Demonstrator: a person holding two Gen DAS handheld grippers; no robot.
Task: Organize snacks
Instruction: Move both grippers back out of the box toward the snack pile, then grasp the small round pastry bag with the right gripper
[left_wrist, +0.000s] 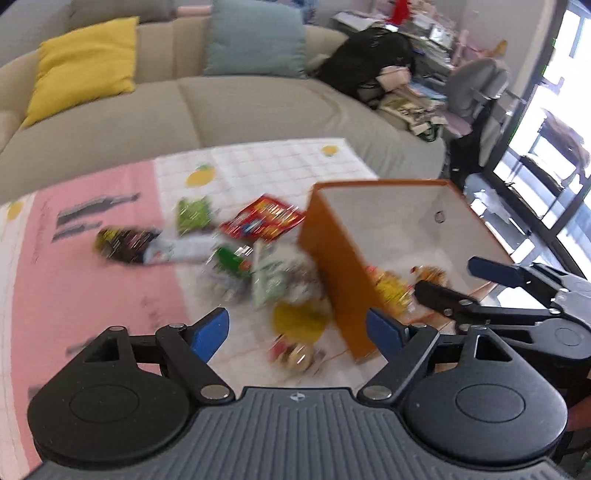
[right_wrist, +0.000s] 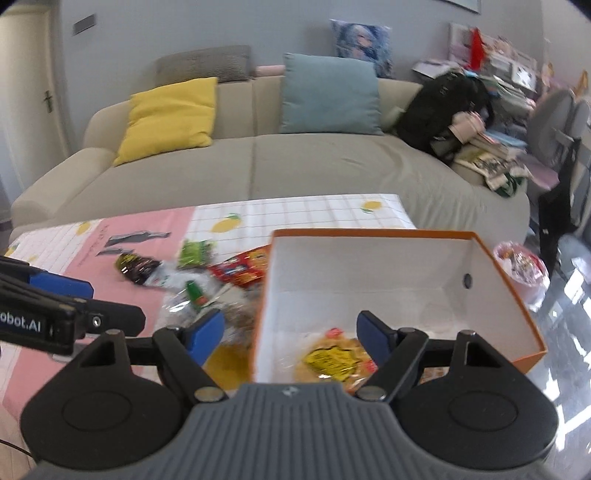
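The right tongs (right_wrist: 290, 334) stand open and empty above the orange-rimmed white cardboard box (right_wrist: 369, 273). A yellow-labelled clear snack bag (right_wrist: 332, 360) lies inside it. Loose snack packets (right_wrist: 221, 273) lie scattered left of the box on the desk (right_wrist: 295, 214).

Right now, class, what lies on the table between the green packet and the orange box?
The red packet lies between the green packet and the orange box; the right wrist view shows it best.
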